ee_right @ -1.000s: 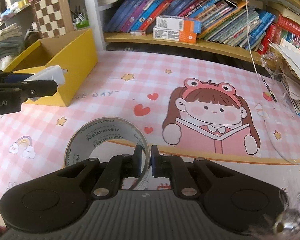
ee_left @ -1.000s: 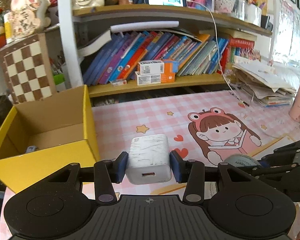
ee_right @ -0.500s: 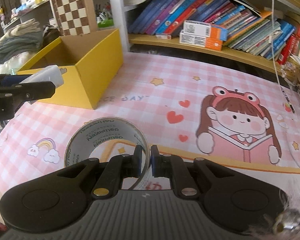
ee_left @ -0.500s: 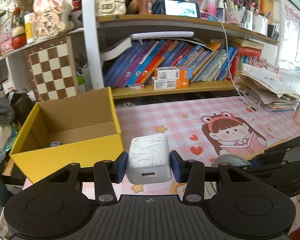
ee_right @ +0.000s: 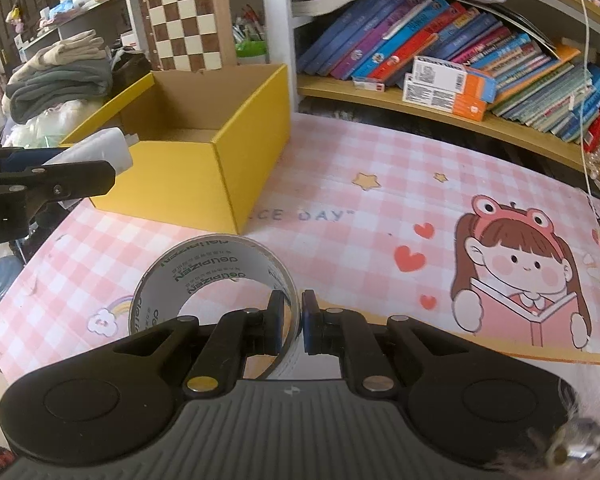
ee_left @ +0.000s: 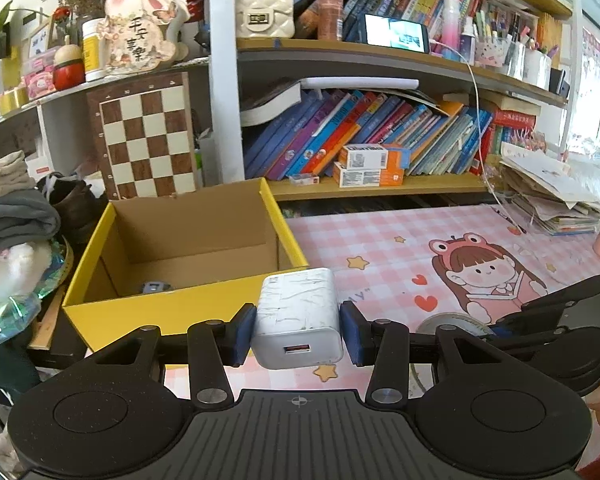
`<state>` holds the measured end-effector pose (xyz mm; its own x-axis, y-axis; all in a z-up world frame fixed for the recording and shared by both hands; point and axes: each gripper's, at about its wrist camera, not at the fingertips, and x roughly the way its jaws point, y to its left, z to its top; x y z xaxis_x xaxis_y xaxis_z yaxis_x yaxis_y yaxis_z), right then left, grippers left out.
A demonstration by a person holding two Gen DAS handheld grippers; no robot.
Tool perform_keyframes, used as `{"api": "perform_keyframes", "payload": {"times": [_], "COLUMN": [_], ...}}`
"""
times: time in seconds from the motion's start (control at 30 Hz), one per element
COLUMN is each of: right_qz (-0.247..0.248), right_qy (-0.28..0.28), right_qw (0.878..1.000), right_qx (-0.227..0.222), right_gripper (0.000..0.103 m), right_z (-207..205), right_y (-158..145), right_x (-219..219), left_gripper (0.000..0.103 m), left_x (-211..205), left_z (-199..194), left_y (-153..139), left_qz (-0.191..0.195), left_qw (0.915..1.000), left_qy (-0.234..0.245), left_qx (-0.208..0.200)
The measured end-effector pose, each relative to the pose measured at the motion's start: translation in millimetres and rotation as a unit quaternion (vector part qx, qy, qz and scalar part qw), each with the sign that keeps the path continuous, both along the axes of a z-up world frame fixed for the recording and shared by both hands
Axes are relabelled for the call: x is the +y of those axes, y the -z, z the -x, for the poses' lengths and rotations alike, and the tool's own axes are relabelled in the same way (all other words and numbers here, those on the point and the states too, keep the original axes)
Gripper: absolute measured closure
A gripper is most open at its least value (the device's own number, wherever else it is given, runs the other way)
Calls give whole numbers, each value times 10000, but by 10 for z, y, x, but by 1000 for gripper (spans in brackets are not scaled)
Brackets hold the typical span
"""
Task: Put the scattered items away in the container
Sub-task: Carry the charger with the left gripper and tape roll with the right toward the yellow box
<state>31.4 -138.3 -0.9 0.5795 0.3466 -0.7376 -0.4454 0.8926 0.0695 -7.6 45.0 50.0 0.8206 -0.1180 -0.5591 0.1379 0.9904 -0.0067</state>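
My left gripper (ee_left: 298, 330) is shut on a white USB charger (ee_left: 298, 320) and holds it in the air just before the near wall of the open yellow cardboard box (ee_left: 160, 312). A small grey item (ee_left: 153, 287) lies inside the box. My right gripper (ee_right: 291, 322) is shut on the wall of a clear tape roll (ee_right: 212, 276), held above the pink mat. In the right wrist view the box (ee_right: 236, 160) is ahead to the left, and the left gripper with the charger (ee_right: 96, 152) is at the far left.
A pink checked mat (ee_right: 360, 208) with a cartoon girl covers the desk. Behind it stands a bookshelf (ee_left: 380, 148) with books and orange boxes. A chessboard (ee_left: 148, 136) leans behind the box. Folded clothes (ee_left: 12, 208) lie left, paper stacks (ee_left: 552, 196) right.
Both grippers have risen and pulled back with their loads. The left gripper has swung left, so the yellow box is now more centred ahead of it.
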Motion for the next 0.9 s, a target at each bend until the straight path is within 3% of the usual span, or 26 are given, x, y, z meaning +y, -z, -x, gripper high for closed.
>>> {"api": "perform_keyframes", "payload": {"times": [0.9], "right_qz": [17], "right_qy": [-199], "right_qw": [9990], "right_qx": [-411], "right_gripper": [94], "right_z": [-451], "right_y": [-424], "right_x": [1010], "left_gripper": [60], "left_x": [901], "left_z": [-360], "left_y": [-283], "left_qz": [152], "left_qw": [9983], "left_qy": [73], "left_qx": [-550]}}
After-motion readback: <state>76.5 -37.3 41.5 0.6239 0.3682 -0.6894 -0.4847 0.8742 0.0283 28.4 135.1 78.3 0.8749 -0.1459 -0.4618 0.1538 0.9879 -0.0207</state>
